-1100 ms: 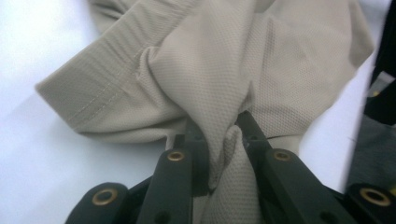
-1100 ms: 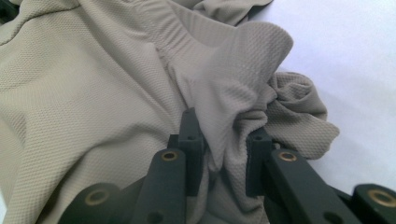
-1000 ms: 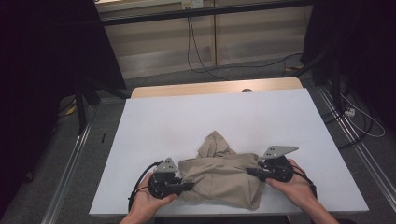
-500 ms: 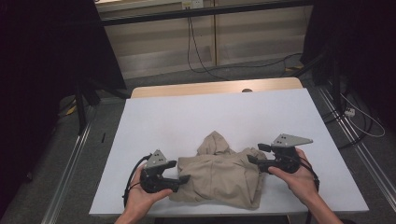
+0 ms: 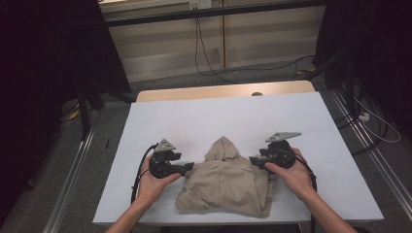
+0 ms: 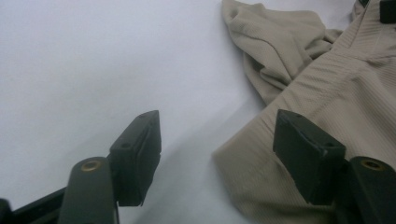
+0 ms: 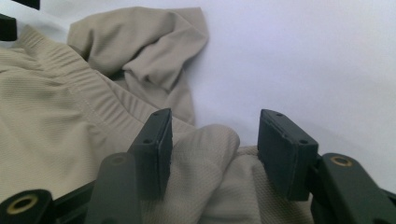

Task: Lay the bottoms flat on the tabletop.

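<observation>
1. Beige hoodie [image 5: 226, 182] lies folded and rumpled on the near middle of the white table [image 5: 194, 116], hood [image 5: 224, 147] pointing away from the person.
2. Left gripper [image 5: 188, 167] is at the hoodie's left edge. The left gripper view shows its jaws apart, after a wide opening and a slight closing just now; one is over bare table, the other over the cloth edge [image 6: 243, 163], and nothing is pinched.
3. Right gripper [image 5: 252, 161] is at the right edge, its jaws also apart after opening and easing in. The right gripper view shows a loose fold [image 7: 210, 158] bulging between them, unclamped.
4. High view adds both hands and wooden strip [image 5: 228, 91] at the far edge.
</observation>
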Motion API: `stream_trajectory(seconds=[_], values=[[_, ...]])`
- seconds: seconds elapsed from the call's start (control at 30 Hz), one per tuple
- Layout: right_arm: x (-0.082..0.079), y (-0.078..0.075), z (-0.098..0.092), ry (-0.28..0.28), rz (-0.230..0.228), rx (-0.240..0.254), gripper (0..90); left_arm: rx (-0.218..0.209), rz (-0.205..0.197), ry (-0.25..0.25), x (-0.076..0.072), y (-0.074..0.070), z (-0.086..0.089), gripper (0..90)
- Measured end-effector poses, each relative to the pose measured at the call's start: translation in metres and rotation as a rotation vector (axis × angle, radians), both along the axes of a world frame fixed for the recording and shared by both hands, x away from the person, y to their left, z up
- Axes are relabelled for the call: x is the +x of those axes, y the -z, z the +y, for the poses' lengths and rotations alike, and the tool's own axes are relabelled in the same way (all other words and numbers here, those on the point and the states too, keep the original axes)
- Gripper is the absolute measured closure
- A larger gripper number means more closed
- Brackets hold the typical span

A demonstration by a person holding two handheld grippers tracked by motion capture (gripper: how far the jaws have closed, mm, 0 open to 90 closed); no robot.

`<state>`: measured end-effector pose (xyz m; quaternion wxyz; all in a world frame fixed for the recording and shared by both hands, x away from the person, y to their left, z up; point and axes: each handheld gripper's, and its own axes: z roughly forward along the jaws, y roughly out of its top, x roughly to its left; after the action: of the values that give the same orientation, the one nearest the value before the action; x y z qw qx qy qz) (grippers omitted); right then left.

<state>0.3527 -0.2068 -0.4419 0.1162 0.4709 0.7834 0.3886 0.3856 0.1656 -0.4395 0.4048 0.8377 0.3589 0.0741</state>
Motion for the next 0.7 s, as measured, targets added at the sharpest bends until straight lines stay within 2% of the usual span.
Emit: stream_trajectory(seconds=[0.03,0.07,0.13,0.23,0.3,0.37,0.47,0.53,0.57,0.6,0.67,0.7], values=[[0.001,0.006,-0.002,-0.01,0.02,0.022,54.7,-0.008,0.012,0.004,0.0,0.0,0.0,36.7],[0.001,0.006,-0.002,-0.01,0.02,0.022,54.7,-0.006,0.021,0.013,-0.001,0.0,0.0,36.7],[0.001,0.008,-0.002,-0.03,0.03,0.023,63.8,0.015,0.022,0.028,-0.004,0.001,0.0,42.4],[-0.002,0.005,-0.002,-0.042,-0.03,-0.012,76.2,0.002,0.04,0.035,-0.009,0.004,0.001,49.2],[-0.008,-0.001,-0.005,-0.046,-0.077,-0.002,79.3,0.008,0.063,0.026,-0.01,0.008,0.001,56.4],[-0.01,-0.002,-0.007,-0.048,-0.093,0.002,79.9,0.015,0.095,0.035,-0.009,0.014,-0.001,57.5],[-0.013,-0.007,-0.011,-0.057,-0.137,0.016,80.6,0.006,0.094,0.024,-0.009,0.014,-0.001,59.0],[-0.013,-0.01,-0.014,-0.051,-0.158,0.029,80.6,0.006,0.092,0.03,-0.008,0.014,0.0,63.5],[-0.014,-0.011,-0.015,-0.057,-0.171,0.034,80.7,-0.002,0.102,0.048,-0.008,0.014,0.001,67.7],[-0.014,-0.012,-0.015,-0.06,-0.19,0.028,80.7,-0.02,0.117,0.062,-0.008,0.015,0.001,75.9],[-0.015,-0.013,-0.015,-0.06,-0.203,0.031,80.6,-0.045,0.132,0.058,-0.008,0.013,0.002,82.2],[-0.014,-0.014,-0.015,-0.054,-0.213,0.03,80.6,-0.072,0.13,0.053,-0.008,0.011,0.002,83.9]])
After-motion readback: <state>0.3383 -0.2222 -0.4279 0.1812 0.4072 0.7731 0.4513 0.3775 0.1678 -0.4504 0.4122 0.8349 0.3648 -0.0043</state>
